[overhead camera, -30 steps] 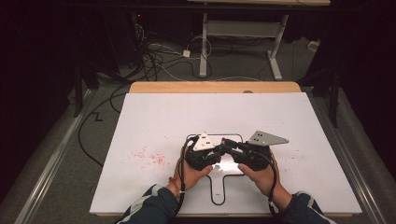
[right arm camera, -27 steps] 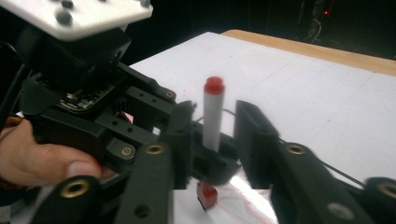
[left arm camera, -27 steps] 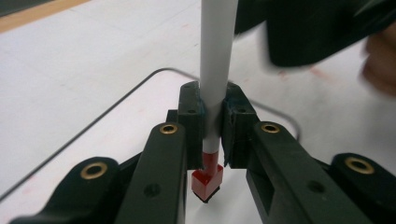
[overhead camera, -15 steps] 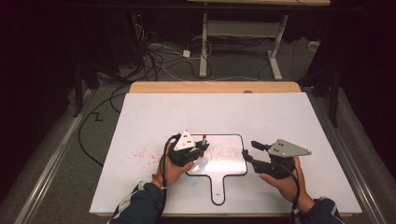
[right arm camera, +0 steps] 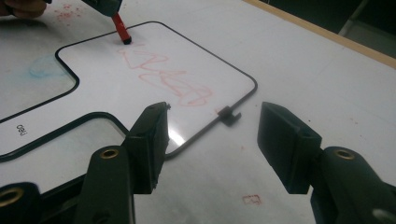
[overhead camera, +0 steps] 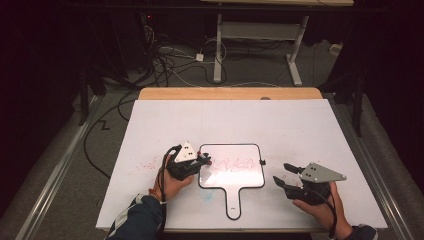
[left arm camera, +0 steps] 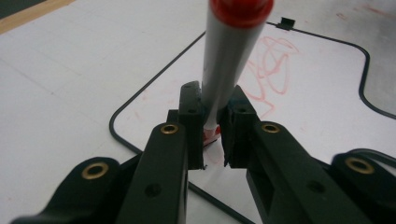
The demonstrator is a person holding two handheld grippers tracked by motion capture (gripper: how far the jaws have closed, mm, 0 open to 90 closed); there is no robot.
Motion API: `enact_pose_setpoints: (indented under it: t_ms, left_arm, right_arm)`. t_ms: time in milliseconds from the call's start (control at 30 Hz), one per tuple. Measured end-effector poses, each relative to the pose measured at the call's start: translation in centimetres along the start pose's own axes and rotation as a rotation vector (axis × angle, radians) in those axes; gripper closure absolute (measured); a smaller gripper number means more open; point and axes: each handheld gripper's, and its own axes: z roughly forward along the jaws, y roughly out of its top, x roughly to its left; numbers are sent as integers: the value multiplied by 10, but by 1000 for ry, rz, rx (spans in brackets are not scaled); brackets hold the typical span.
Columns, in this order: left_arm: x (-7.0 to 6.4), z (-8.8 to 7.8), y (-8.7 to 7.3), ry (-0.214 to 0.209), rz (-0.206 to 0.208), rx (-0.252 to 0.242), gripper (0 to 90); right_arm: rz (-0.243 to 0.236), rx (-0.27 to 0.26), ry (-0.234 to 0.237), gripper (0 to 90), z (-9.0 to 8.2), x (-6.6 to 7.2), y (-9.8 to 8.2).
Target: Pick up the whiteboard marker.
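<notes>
Now that the right gripper (overhead camera: 286, 175) has pulled away to the lower right, jaws just opened and empty, the paddle whiteboard (overhead camera: 252, 181) lies unheld. The left gripper (overhead camera: 204, 161) clamps a red marker (left arm camera: 228, 70) at its left edge, so scribbling likely continues.

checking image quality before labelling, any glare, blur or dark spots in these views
High view: the table sheet is evenly lit, the floor around it dark. Left gripper view: the marker is soft up close, the red scribble behind it blurred. Right gripper view: a small glare patch on the whiteboard near the near edge.
</notes>
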Motion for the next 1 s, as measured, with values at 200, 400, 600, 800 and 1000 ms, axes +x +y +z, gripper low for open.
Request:
enact_pose_setpoints:
  t_ms: [200,400,600,800,1000]
  left_arm:
    - [-6,19,23,-34,-12,66,787]
    - [-33,42,47,-139,24,121,787]
    - [-55,52,63,-126,101,188,787]
    - [-29,33,56,-35,37,237,787]
    - [-7,11,47,7,-8,299,787]
  right_arm:
    - [5,1,-3,431,4,-1,2]
    - [10,5,-6,427,5,-3,2]
    - [14,11,-22,420,3,-6,1]
    - [15,27,-45,418,2,-8,0]
    - [24,42,-69,416,1,-11,0]
